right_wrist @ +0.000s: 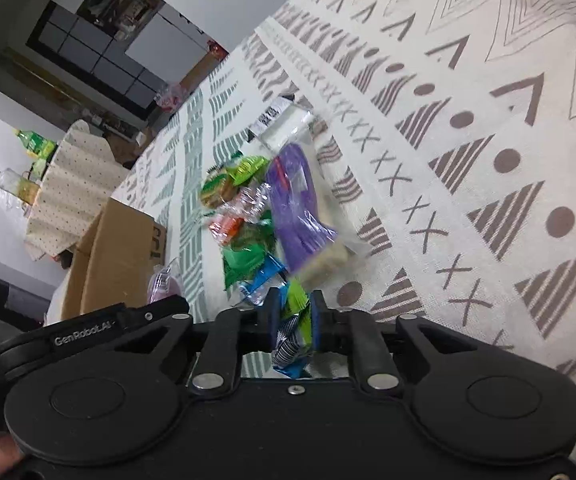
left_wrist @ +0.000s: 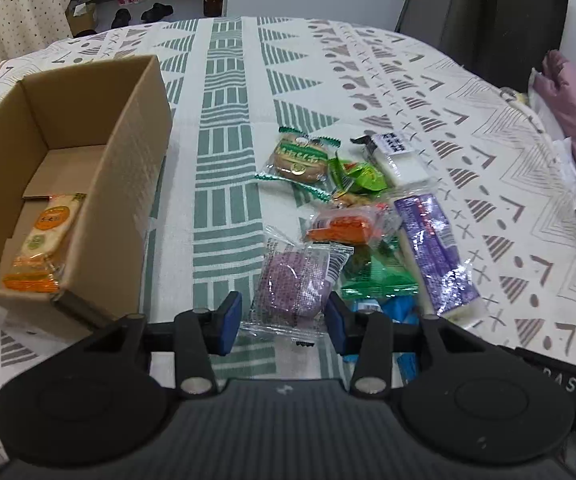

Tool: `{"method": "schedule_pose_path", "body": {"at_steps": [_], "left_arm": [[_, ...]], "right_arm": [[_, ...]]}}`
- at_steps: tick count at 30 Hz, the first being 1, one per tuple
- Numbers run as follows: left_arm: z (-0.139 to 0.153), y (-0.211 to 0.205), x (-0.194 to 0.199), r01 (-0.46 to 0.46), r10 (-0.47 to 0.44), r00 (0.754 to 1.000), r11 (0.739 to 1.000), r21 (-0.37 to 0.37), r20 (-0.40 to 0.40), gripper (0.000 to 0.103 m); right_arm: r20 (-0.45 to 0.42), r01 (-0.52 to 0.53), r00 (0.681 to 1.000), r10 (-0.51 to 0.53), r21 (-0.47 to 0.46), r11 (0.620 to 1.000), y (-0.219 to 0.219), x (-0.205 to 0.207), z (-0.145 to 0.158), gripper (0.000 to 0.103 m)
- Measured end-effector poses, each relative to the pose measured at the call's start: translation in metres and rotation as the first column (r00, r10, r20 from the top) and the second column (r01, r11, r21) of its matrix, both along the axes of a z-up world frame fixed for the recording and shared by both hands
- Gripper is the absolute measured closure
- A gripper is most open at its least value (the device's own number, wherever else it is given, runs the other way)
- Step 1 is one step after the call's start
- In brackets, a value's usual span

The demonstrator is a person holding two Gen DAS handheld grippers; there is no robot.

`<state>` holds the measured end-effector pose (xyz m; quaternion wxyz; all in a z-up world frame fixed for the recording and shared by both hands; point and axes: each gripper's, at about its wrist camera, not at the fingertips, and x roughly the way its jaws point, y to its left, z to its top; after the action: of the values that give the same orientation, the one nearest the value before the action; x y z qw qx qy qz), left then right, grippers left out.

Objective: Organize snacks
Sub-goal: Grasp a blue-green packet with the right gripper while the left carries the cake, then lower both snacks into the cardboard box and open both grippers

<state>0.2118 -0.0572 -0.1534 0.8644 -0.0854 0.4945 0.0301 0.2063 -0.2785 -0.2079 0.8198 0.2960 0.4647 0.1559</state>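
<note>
In the left wrist view, my left gripper [left_wrist: 286,320] is shut on a purple round cake in a clear wrapper [left_wrist: 295,284], its blue pads against the pack's two sides. An open cardboard box [left_wrist: 128,152] stands to the left with an orange snack pack [left_wrist: 44,240] lying inside. In the right wrist view, my right gripper [right_wrist: 295,316] is shut on a small blue and green snack pack [right_wrist: 293,336] at the near end of the snack pile. Beyond it lie a long purple pack [right_wrist: 295,200] and a green pack [right_wrist: 244,256].
More snacks lie on the patterned tablecloth [left_wrist: 224,208]: a green-wrapped biscuit [left_wrist: 297,156], a white pack [left_wrist: 395,160], an orange pack [left_wrist: 347,224]. A pink cloth [left_wrist: 567,112] lies at the table's right edge. A dotted-cloth table [right_wrist: 72,188] stands beyond the box [right_wrist: 116,248].
</note>
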Motion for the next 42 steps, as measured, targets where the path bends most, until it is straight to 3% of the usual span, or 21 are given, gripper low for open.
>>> {"method": "schedule_pose_path", "body": {"at_steps": [11,29,42], "left_arm": [[0.036,0.007,-0.023,0.008,-0.006,0.998,0.999,-0.041,0.062,0.059],[0.085,0.064,-0.048,-0.076,0.087,0.984,0.994,-0.072,0.154,0.06],[0.096,0.115,-0.042,-0.138,0.157,0.971,0.984,-0.109,0.181,0.06]], "right_arm": [[0.097,0.033,0.995,-0.028,-0.048,0.998,0.003,-0.015,0.039,0.092],[0.262,-0.033,0.964,0.042,-0.038,0.999,0.072,-0.007,0.115,0.093],[0.291,-0.082,0.952,0.095,-0.057,0.995,0.125,0.008,0.125,0.093]]}}
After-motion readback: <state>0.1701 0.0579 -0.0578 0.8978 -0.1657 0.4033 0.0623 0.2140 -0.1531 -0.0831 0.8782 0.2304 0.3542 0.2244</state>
